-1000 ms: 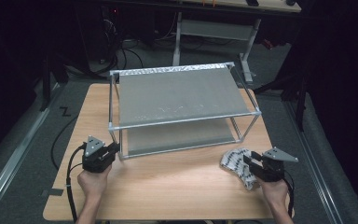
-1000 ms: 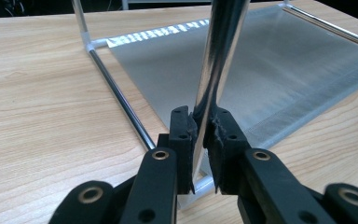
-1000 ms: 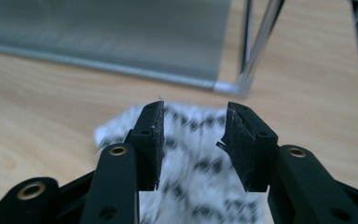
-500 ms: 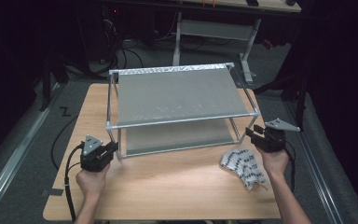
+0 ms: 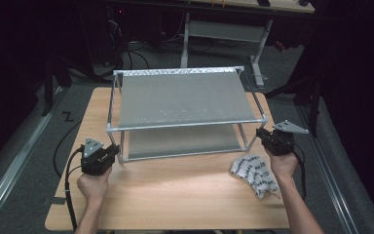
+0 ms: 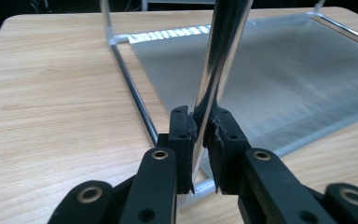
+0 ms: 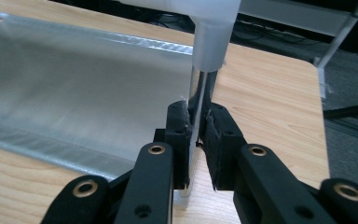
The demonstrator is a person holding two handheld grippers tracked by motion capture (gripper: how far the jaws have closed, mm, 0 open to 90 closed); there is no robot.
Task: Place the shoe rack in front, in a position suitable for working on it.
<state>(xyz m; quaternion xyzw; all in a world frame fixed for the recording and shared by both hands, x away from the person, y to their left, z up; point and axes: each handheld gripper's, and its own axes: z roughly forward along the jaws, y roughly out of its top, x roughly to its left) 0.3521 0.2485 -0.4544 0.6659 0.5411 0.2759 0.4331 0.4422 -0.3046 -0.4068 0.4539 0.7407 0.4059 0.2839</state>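
Bench (image 5: 175, 195), near edge: patterned cloth (image 5: 254, 173) lying released, just beside the person's right wrist, where a second ago the right tool was resting on it. Left tool (image 5: 111, 152) is clamping the rack's (image 5: 185, 100) front left post (image 6: 216, 70); right tool (image 5: 262, 134), having moved forward, is now gripping the front right post (image 7: 198, 100). Rack is standing mid-bench beyond.
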